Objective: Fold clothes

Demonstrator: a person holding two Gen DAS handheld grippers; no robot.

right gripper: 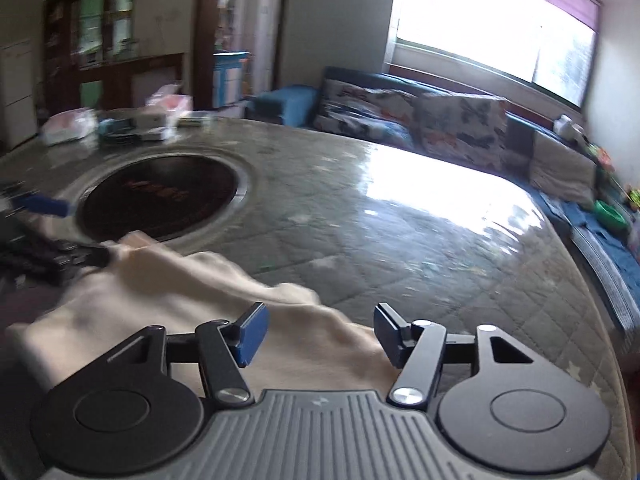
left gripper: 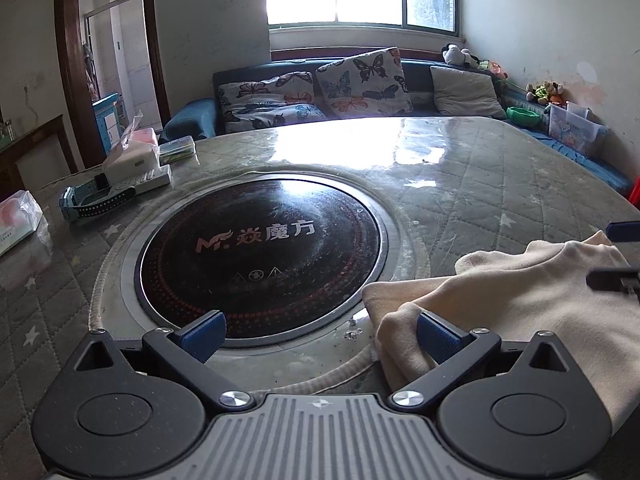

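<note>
On the near right of the quilted table [left gripper: 460, 184], a soft, light cream garment [left gripper: 520, 292] lies crumpled; its edge is best pinched. Left gripper [left gripper: 320, 336] and right gripper [right gripper: 320, 334] are held spread, empty.

cooktop [left gripper: 260, 256] | logo "MF" + "焱魔方" | three warning symbols below | other print unreadable

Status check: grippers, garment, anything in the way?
Left gripper open, right gripper open. Cream garment crumpled on table, ungrasped. Round cooktop beside it.
</note>
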